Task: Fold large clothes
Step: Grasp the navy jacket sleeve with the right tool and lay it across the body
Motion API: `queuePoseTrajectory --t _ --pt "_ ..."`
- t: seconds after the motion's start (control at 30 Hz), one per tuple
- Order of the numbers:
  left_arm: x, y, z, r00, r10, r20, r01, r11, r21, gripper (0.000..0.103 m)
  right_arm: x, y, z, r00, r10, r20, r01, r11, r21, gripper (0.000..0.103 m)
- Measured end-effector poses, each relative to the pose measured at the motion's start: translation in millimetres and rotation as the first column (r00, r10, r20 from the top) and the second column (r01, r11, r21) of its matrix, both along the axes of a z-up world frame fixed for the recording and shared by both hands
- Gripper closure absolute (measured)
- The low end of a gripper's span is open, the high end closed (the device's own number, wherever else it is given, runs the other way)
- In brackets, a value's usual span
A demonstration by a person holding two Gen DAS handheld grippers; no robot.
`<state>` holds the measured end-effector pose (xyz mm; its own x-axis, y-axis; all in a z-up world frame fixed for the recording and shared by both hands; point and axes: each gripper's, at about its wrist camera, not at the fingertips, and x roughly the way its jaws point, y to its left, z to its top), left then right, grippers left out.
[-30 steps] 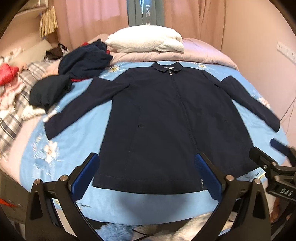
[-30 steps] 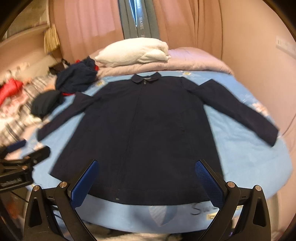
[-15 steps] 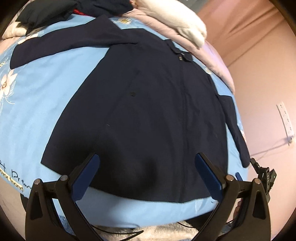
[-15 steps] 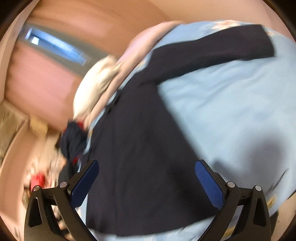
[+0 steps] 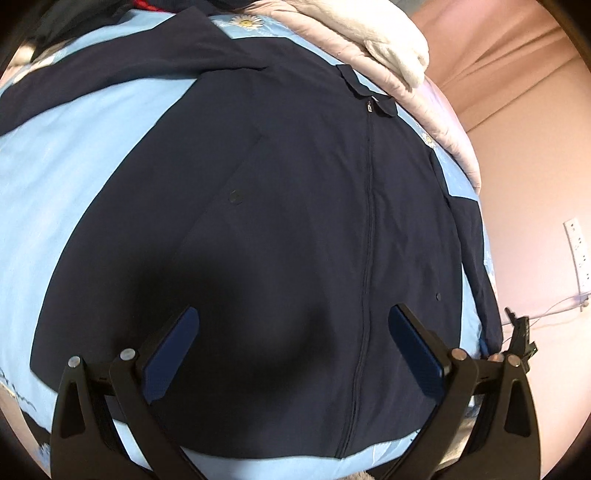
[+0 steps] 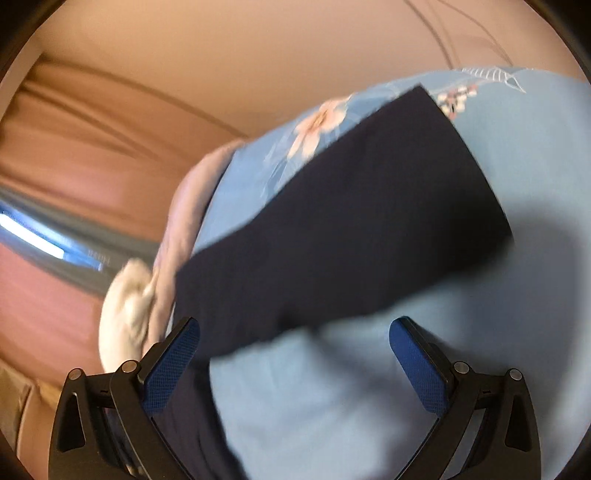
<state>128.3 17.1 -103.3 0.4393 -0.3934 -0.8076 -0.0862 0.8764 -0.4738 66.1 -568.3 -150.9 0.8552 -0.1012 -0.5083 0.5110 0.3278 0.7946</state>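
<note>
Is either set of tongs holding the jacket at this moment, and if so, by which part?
Nothing is held. The left tongs stand open above the jacket body, and the right tongs stand open near its sleeve.

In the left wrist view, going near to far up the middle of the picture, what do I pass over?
Light blue floral bedsheet → hem and body of the dark navy zip-front jacket → its collar → quilted pink duvet → fluffy white blanket.

The navy jacket (image 5: 295,221) lies flat, front up, zipped, on the bed (image 5: 74,155); collar at 1 o'clock, sleeves spread.
</note>
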Motion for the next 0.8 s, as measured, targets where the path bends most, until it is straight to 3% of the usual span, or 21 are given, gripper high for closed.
queuePoseTrajectory --t 0.03,0.1,0.17,0.23,0.27,0.37,0.43,0.57,0.6,0.7,0.8 --pt "6 -4 0 1.0 -0.006 0.0 0.006 1.0 0.015 0.0 1 -3 0 0.999 -0.032 0.013 0.032 0.999 0.003 0.002" --pt "14 -12 -1 1.0 -0.02 -0.001 0.02 0.999 0.03 0.0 1 -11 -2 0.996 -0.079 0.035 0.079 0.997 0.015 0.022" --pt "23 -16 0 1.0 -0.027 0.003 0.027 0.999 0.041 0.0 3 -19 -8 0.995 -0.096 0.025 0.094 0.993 0.07 0.069" --pt "29 -19 2 0.999 -0.032 0.014 0.031 0.998 0.056 0.0 -2 -30 -9 0.994 -0.105 -0.024 0.107 0.991 0.079 0.091" --pt "33 -20 3 0.999 -0.034 0.019 0.033 0.997 0.064 0.0 -1 -31 -2 0.995 -0.098 -0.02 0.099 0.993 0.063 0.096" --pt "45 -18 12 0.998 -0.039 0.046 0.034 0.995 0.098 0.0 6 -19 53 1.0 -0.029 -0.011 0.028 0.993 -0.115 0.097" --pt "52 -15 19 0.997 -0.042 0.061 0.034 0.991 0.127 0.0 10 -14 86 1.0 0.016 0.006 -0.014 0.983 -0.182 0.097" --pt "62 -1 36 0.994 -0.026 0.11 0.007 0.985 0.174 0.0 51 25 183 0.99 0.138 -0.032 -0.141 0.93 -0.34 0.097" --pt "64 4 41 0.991 -0.013 0.132 -0.01 0.985 0.171 0.0 59 34 196 0.986 0.164 -0.035 -0.166 0.918 -0.36 0.097" --pt "63 25 50 0.986 0.017 0.166 -0.041 0.989 0.141 0.0 107 94 249 0.963 0.261 -0.06 -0.257 0.836 -0.485 0.097" --pt "61 49 55 0.982 0.043 0.185 -0.067 0.99 0.122 0.0 155 185 277 0.918 0.379 -0.114 -0.367 0.709 -0.602 0.097"
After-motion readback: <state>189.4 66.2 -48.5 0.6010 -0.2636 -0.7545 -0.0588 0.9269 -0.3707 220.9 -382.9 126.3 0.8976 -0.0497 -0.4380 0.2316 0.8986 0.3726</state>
